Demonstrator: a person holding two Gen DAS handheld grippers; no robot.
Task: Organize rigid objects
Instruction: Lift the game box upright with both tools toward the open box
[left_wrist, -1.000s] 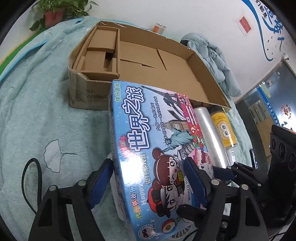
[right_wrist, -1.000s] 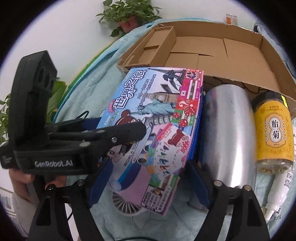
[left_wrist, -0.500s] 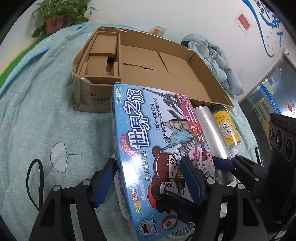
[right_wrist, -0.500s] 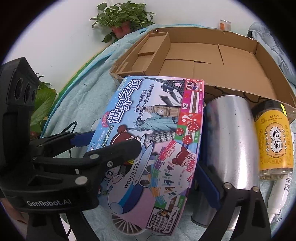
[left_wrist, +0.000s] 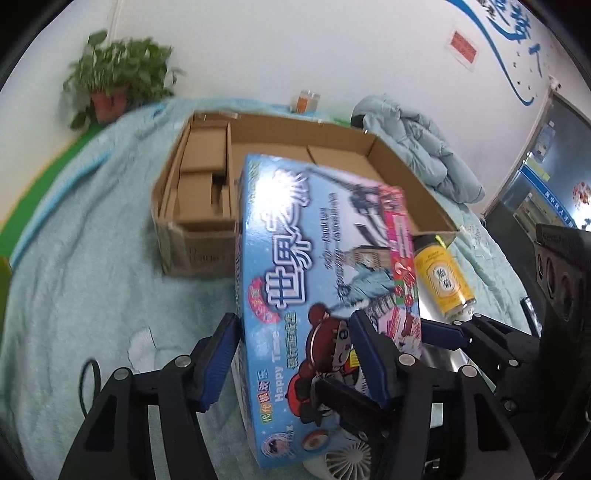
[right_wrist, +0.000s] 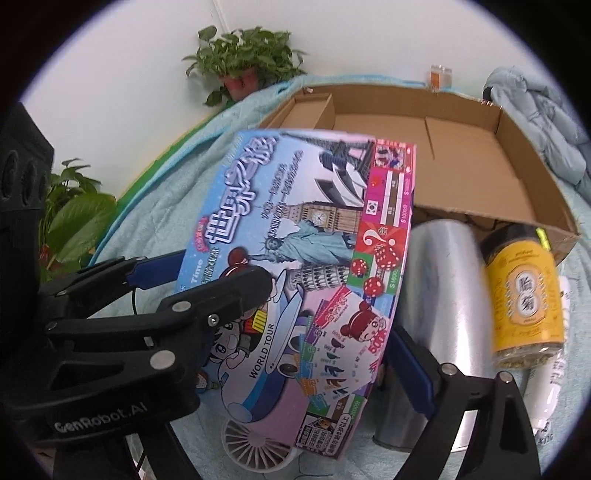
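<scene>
A blue board-game box (left_wrist: 295, 258) with cartoon artwork is tilted up off the bedspread, and its far end overlaps the front wall of the open cardboard carton (left_wrist: 406, 173). My left gripper (left_wrist: 295, 325) is closing and is shut on the game box across its thickness, one pad under it and one on its printed face. My right gripper (right_wrist: 291, 350) straddles the near right corner of the game box (right_wrist: 295, 240). Its jaws are closing, its right fingertip (right_wrist: 402, 354) stands just beside the box edge, and its left finger is hidden behind the left gripper.
A silver cylinder (right_wrist: 436, 295), a yellow-labelled jar (right_wrist: 524, 295) and a white tube (right_wrist: 554, 387) lie to the right of the game box. A small white fan (right_wrist: 255, 439) lies under it. A pale blue jacket (left_wrist: 424, 147) and a potted plant (left_wrist: 118, 77) are beyond the carton. A black cable (left_wrist: 88, 380) lies at left.
The left gripper's fingers have drawn in on the game box and risen with it. The box's far end now stands higher against the carton. The right gripper has stayed about where it was.
</scene>
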